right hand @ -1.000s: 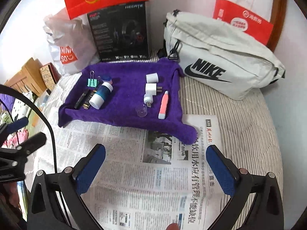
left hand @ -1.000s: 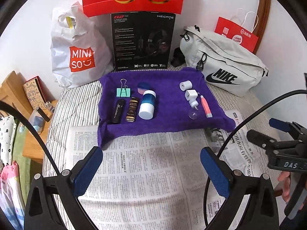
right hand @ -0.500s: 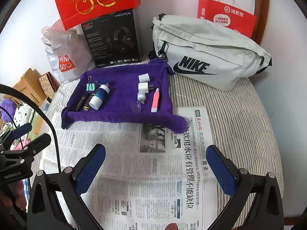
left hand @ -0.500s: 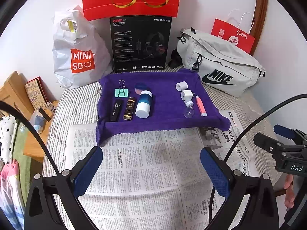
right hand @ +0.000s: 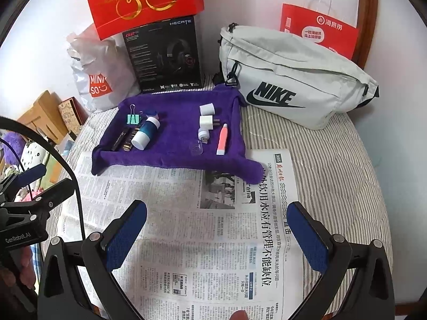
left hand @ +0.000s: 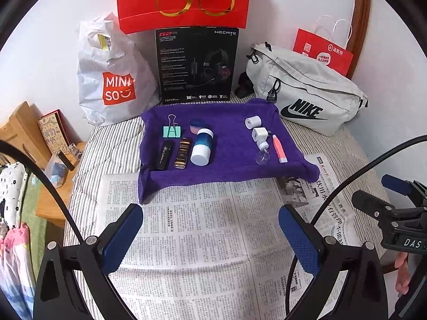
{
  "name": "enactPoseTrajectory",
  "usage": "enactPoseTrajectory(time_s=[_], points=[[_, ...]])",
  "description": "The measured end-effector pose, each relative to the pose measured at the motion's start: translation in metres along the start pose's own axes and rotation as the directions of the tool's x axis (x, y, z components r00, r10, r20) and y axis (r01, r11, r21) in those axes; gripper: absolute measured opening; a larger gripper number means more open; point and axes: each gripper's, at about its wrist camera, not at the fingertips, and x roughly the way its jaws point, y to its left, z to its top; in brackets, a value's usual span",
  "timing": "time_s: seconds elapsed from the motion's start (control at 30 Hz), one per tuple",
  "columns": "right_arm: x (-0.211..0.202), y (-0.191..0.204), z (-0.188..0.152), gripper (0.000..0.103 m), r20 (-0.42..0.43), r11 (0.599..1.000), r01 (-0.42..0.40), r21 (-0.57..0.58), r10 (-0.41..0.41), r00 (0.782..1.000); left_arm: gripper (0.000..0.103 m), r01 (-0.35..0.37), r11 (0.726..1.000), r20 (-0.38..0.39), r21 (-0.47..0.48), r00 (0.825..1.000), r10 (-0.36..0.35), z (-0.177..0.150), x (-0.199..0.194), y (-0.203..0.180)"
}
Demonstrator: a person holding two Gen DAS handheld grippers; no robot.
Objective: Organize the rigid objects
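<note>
Both grippers are hovering over the newspaper [left hand: 186, 240] on the bed, near edge, well short of the purple towel [left hand: 229, 144]. Left gripper [left hand: 210, 234] is sitting w/ fingers spread wide, nothing between them; right gripper [right hand: 217, 236] is the same, wide and empty. Judging by that, they're either pulled clear of a finished layout or lining up to reach in; one moment fits both.

All the small items are lying on the towel, none on the paper. They're sitting in two clusters w/ a bare strip between, which reads as sorting by colour/type.

Left cluster, 5 items:
- 1 green clip [left hand: 172, 131], far side
- 1 small round tin [left hand: 197, 124], beside the clip
- 1 black tube [left hand: 164, 154], lying lengthwise
- 1 brown-gold tube [left hand: 182, 156], just beside the black one, parallel
- 1 blue-white bottle [left hand: 202, 146], on its side, cap toward camera

Right cluster, 5 items:
- 1 white roll [left hand: 252, 122], far end
- 1 white charger [left hand: 260, 134], below it
- 1 small white USB piece [left hand: 263, 145]
- 1 clear cap [left hand: 262, 158], nearest
- 1 pink pen [left hand: 279, 152], alongside that column

The towel is probably serving as a soft, non-slip tray, so round pieces aren't rolling off.
</note>
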Motion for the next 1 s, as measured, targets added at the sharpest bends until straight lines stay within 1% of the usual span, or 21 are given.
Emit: enactPoseTrajectory(time_s=[1.0], points=[[0.0005,0.0053,-0.0020,0.103,-0.007,1.000,0.003,-0.008,-0.003,1.000,0.103,0.003,1.000,-0.010,-0.001,1.000,-0.003,-0.0013,0.0023,0.0076]])
